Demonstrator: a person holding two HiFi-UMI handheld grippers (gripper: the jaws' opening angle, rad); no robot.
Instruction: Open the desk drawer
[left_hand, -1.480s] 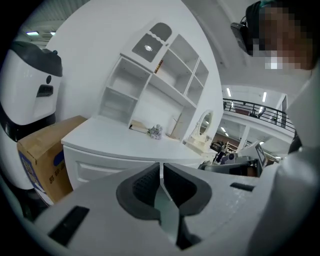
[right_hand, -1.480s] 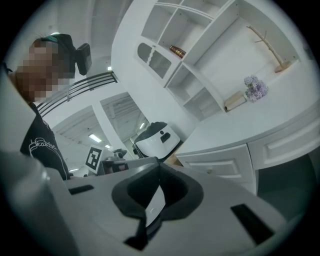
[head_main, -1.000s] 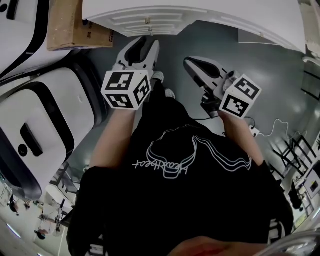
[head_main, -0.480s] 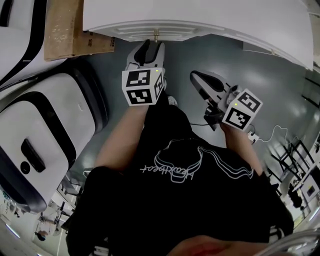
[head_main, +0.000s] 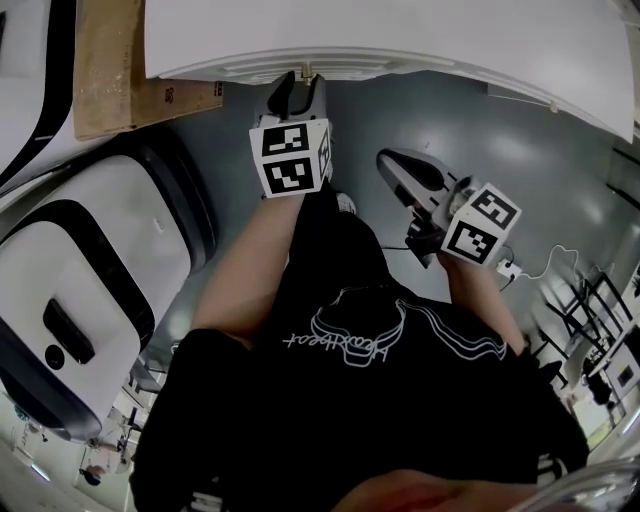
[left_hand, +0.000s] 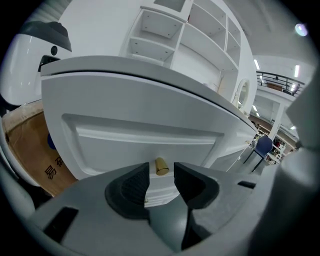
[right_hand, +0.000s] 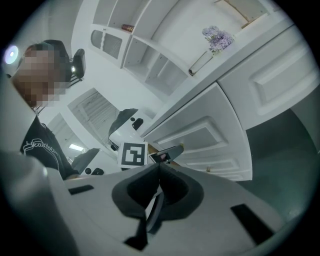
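Drawer (left_hand: 145, 132) sits shut in the front of the white counter (head_main: 400, 30), its panelled face set under the top edge, with a small brass knob (left_hand: 161, 166) low at its middle. I have the left tongs (left_hand: 161, 176) pointed straight at that knob. The jaws have just been opening and now stand spread, with the knob showing in the gap just past the tips and neither pad pressing on it. In the head view the left tongs reach up to the counter's front edge, right at the knob. The right tongs (right_hand: 159, 172) are pressed together with nothing between them. They hang over the grey floor (head_main: 540, 170), apart from the counter and off to the right of the left pair. A cardboard box (head_main: 110, 70) stands at the counter's left side, and a white machine with black trim (head_main: 90, 290) sits near it. In the right gripper view I see a vase of purple flowers (right_hand: 217, 40) on the counter top, near white shelves (right_hand: 150, 60).
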